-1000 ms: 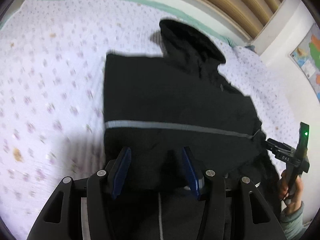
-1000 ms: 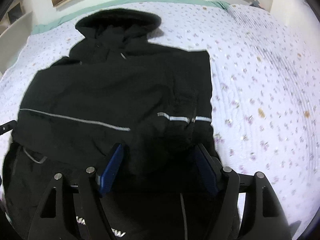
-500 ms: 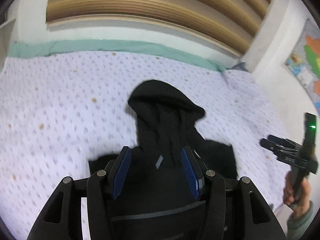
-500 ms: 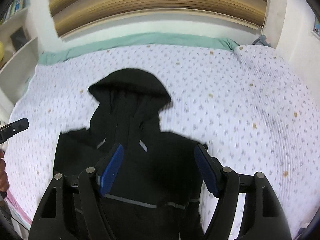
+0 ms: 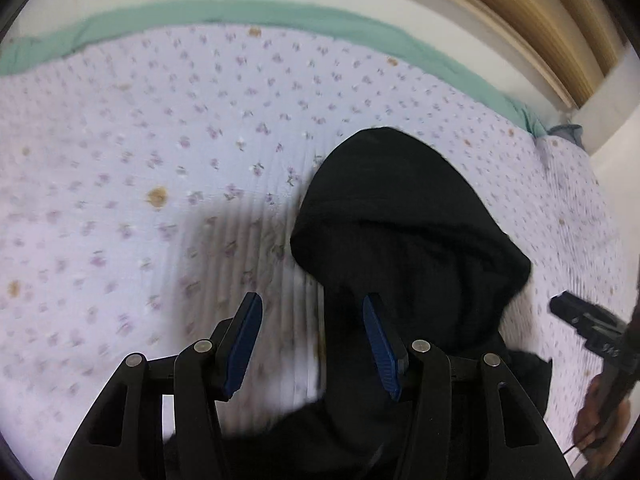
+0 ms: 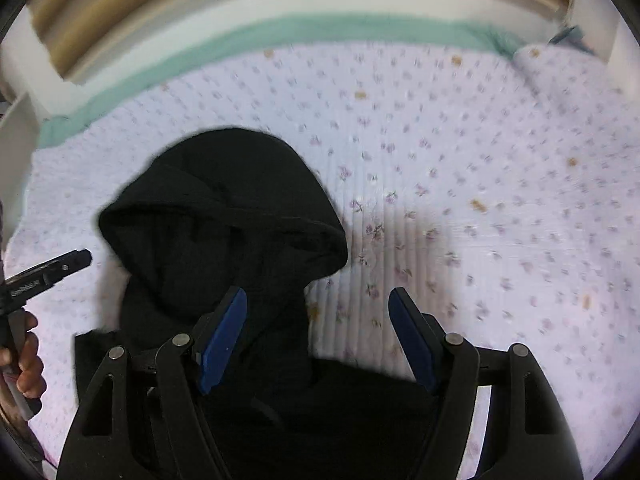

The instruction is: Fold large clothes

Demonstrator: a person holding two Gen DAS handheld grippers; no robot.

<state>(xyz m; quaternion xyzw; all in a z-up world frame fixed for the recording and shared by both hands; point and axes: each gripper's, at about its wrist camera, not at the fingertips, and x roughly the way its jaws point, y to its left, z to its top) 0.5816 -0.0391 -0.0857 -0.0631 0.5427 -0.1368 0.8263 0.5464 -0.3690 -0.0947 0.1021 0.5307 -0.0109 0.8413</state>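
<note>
While the jacket (image 5: pixel 408 240) lies flat on the bed (image 5: pixel 160 140), hood farthest away, both grippers, left (image 5: pixel 312 344) and right (image 6: pixel 316 340), are held agape and empty; the hood should be gripped evenly at 2 edges.

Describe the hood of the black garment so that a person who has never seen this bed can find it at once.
Start from the bed sheet, pale lilac with small flowers. A black hooded jacket lies on it. Its hood is the rounded dark dome at the far end, towards the green edge, the only plain black shape there.
</note>
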